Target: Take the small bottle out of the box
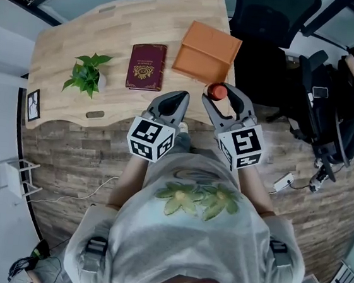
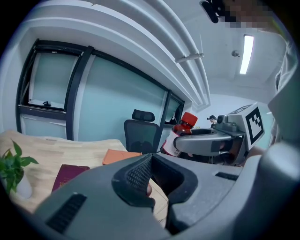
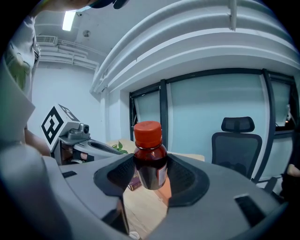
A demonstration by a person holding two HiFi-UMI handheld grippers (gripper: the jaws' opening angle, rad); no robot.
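My right claw is pinching the small dark brown bottle with a red screw cap. One ridged pad is pressed on each side of its round body, just under the cap. The bottle is up in the air and out of the flat orange cardboard box, which lies on the pale wooden table. My left claw is pressed together with nothing in it.

I think the bottle is light and hard, so it will not squash. Its sides look smooth and a bit shiny, so I think it could slip or spin if I squeeze too softly. The middle of the body, where the white label sits, looks like the best place to hold it. The cap is narrower.

The head view shows little more of the bottle than its red cap, but it shows the box and table. The right gripper view shows the brown body, the label and both pads. The left gripper view shows the bottle from the side, and there it leans a little.
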